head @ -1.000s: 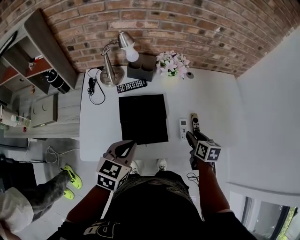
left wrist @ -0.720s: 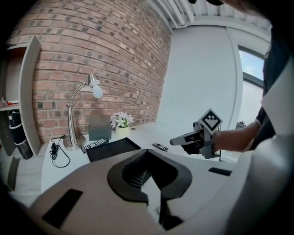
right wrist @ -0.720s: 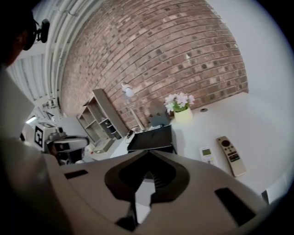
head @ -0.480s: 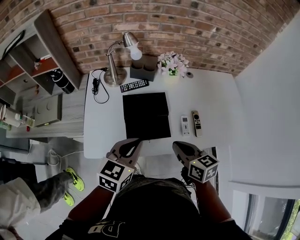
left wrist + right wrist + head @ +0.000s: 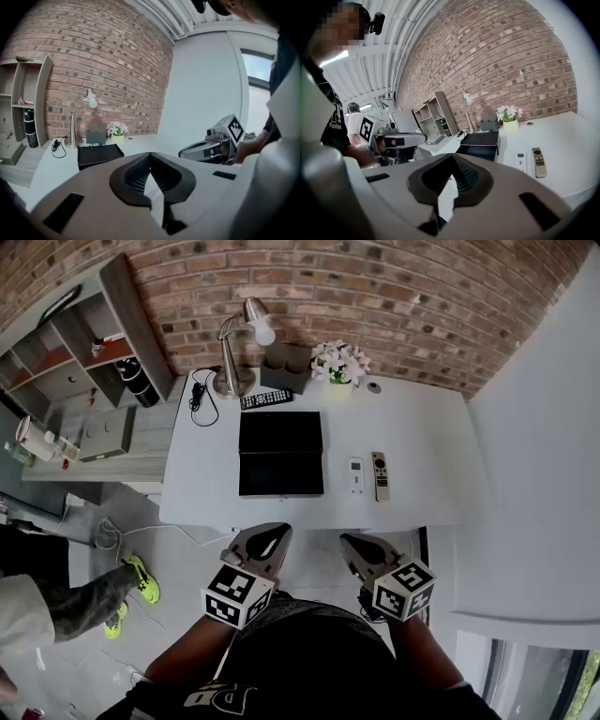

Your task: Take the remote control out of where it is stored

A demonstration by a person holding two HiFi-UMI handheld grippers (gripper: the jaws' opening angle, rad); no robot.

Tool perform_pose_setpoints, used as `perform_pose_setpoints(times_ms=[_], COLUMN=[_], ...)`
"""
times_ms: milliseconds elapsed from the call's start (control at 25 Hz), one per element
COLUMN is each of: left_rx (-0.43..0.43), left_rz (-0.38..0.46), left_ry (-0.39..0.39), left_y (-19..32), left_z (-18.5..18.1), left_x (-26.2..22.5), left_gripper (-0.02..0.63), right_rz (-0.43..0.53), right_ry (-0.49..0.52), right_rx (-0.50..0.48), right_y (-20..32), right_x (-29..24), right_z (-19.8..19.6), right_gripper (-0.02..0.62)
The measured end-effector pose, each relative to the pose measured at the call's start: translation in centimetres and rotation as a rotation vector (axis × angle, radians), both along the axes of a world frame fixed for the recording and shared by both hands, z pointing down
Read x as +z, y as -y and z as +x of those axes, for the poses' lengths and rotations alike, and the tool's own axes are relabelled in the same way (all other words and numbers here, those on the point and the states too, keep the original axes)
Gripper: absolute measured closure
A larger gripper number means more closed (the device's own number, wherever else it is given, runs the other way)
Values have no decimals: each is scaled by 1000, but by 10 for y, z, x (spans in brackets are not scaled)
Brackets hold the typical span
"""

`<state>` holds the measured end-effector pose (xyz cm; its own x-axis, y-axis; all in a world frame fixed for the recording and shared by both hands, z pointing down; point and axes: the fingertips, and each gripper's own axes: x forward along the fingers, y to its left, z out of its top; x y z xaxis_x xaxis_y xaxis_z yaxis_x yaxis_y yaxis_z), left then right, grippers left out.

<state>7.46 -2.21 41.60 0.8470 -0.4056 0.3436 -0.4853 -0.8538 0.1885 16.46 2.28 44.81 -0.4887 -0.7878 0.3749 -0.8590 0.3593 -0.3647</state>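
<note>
Left gripper [image 5: 268, 538] and right gripper [image 5: 355, 547] hover empty, jaws closed, off the table's [image 5: 422, 442] near edge, while white remote [image 5: 355, 475] and tan remote [image 5: 380, 475] lie right of the box [image 5: 281, 454].

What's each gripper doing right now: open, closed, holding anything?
Left gripper: closed, holding nothing.
Right gripper: closed, holding nothing.

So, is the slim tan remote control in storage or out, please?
Out: the slim tan remote control lies on the white table beside a small white remote.
</note>
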Motion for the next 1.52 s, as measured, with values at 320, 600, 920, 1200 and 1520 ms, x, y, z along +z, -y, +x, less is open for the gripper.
perform_pose_setpoints(times_ms=[320,600,920,1200,1520], left_rx=[-27,-123,-132,-101,-65], left_rz=[-11,-11,19,41,38], left_ry=[12,58,59,32,34], left_y=[-97,-140,-141,-112,-91], left_z=[20,-3,-27,-60,-98], left_x=[7,11,0,-20,-17], left_gripper=[600,600,600,600,600], right_rz=[22,12,51,67,83], right_ry=[11,39,33,24,17], right_rx=[-48,-105,-88,-46,1], right_y=[-79,-122,-120,-99,-79], right_x=[1,9,-2,-16,-20], right_z=[16,10,-5,-41,-82], right_gripper=[591,591,591,591,591])
